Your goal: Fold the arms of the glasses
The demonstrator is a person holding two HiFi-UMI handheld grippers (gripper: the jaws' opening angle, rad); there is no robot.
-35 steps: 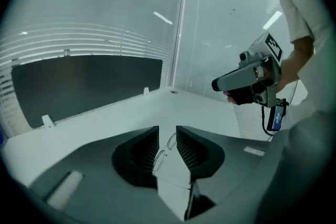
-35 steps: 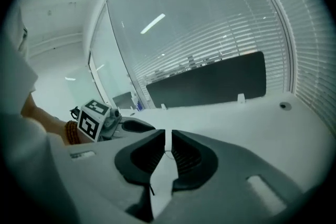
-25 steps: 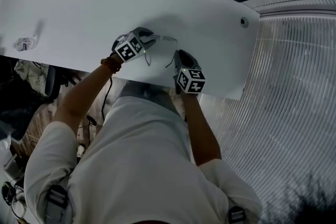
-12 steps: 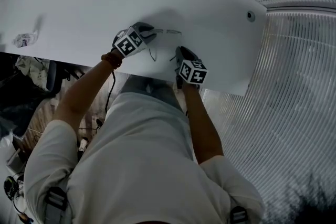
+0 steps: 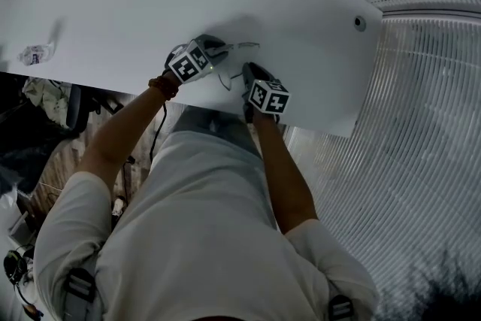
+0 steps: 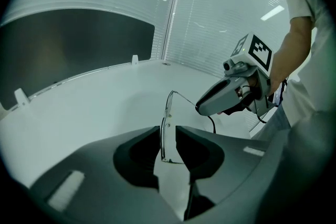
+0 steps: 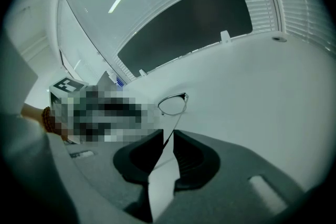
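Thin wire-rimmed glasses (image 5: 240, 49) stand on the white table (image 5: 135, 11) near its front edge, arms unfolded. My left gripper (image 5: 219, 50) is at their left end. In the left gripper view one lens rim (image 6: 166, 139) stands edge-on in the gap of my left gripper (image 6: 168, 131); its jaws are closing, and a gap still shows beside the rim. My right gripper (image 5: 246, 70) comes from the near side. The right gripper view shows the other lens (image 7: 172, 104) ahead, with its thin arm (image 7: 177, 118) running down into the narrow gap of my right gripper (image 7: 168, 136), not visibly pinched.
The table's front edge (image 5: 316, 128) runs just under both grippers, with a ribbed floor (image 5: 421, 124) beyond it to the right. A round hole (image 5: 359, 23) sits at the table's right end. A small crumpled thing (image 5: 31, 55) lies far left.
My right gripper has come up and left to the glasses, and their arm now lies between its jaws. My left gripper has stayed at the frame.
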